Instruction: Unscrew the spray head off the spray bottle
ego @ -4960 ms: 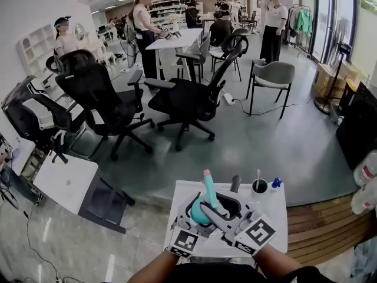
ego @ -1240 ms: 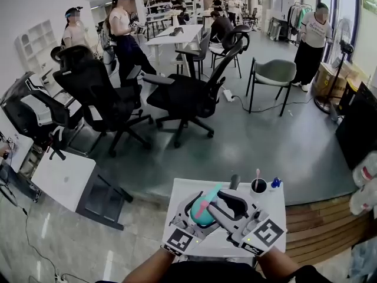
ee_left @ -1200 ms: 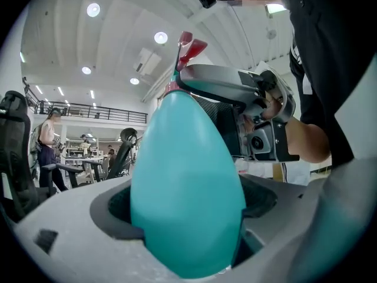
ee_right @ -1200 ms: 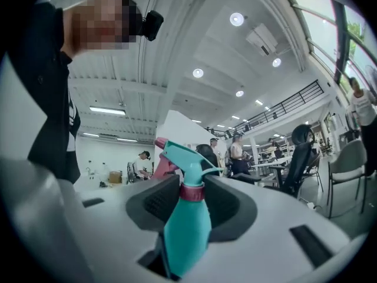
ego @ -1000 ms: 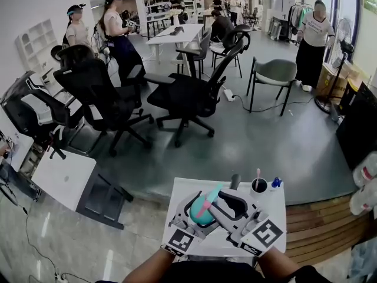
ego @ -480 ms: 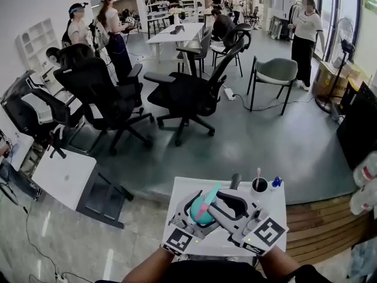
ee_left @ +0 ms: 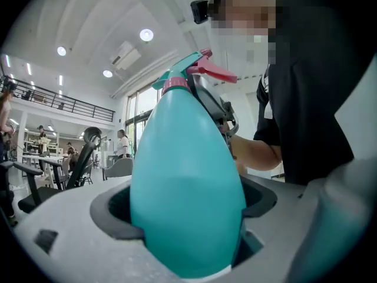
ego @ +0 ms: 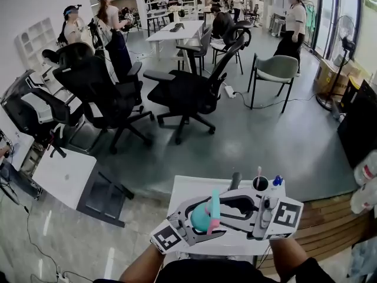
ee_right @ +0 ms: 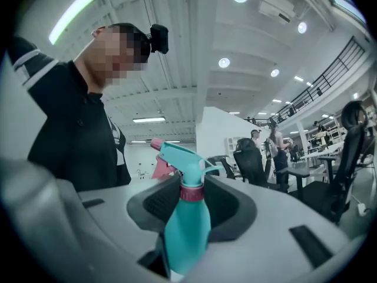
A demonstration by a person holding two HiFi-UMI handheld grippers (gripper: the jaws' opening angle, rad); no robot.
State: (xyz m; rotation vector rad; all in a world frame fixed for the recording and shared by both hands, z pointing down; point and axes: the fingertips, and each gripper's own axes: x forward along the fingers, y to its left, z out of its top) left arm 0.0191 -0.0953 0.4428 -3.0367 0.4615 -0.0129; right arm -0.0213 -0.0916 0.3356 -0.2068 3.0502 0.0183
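so, left tool [ee_left: 185, 208] clamps spray bottle [ego: 201, 218].

A small white surface [ego: 184, 198] carries a black cup [ego: 260, 185] at its far edge, with a thin pink-tipped stick [ego: 258, 173] standing in it. Just right of the cup sits a small blue-topped item [ego: 277, 181]. Just left of the cup stands a dark upright cylinder [ego: 235, 180].

Bright even light, fisheye-warped edges

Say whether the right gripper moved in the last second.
Yes: the right gripper swung rightward and up the picture, its rear now past the table's right edge.
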